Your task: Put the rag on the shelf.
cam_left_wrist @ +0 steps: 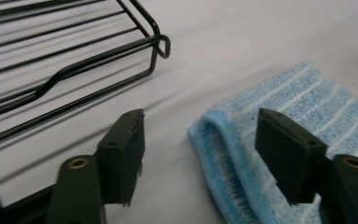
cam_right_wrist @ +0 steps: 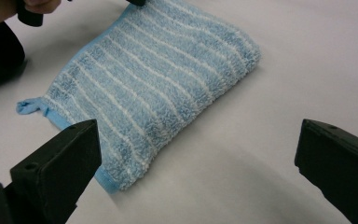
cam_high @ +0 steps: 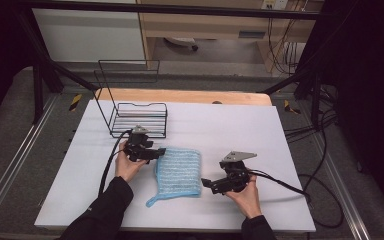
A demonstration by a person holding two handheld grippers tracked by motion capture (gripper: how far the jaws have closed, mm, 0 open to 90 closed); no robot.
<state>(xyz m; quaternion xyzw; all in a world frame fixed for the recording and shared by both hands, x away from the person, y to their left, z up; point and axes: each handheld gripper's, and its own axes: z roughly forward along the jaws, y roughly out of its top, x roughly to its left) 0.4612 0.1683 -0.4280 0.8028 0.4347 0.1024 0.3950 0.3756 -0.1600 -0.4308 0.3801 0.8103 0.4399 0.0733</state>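
Black jaws of the left gripper (cam_left_wrist: 200,158) rise from the bottom of the left gripper view, partly open, straddling the folded corner of the towel (cam_left_wrist: 279,154); pads not pressing it, nothing held. Right gripper (cam_right_wrist: 196,168) jaws stand wide apart at the lower corners of the right gripper view, empty, with the towel's near edge just beside the left jaw, reaching toward upper centre. High view: towel (cam_high: 178,172) lies flat at centre frame between left gripper (cam_high: 155,152) at its upper left corner and right gripper (cam_high: 206,184) at its lower right. Towel is light blue terry with thin white stripes, folded rectangle, small loop at one corner. Black wire rack (cam_high: 137,119) upper left of the towel on the white table (cam_high: 260,135).
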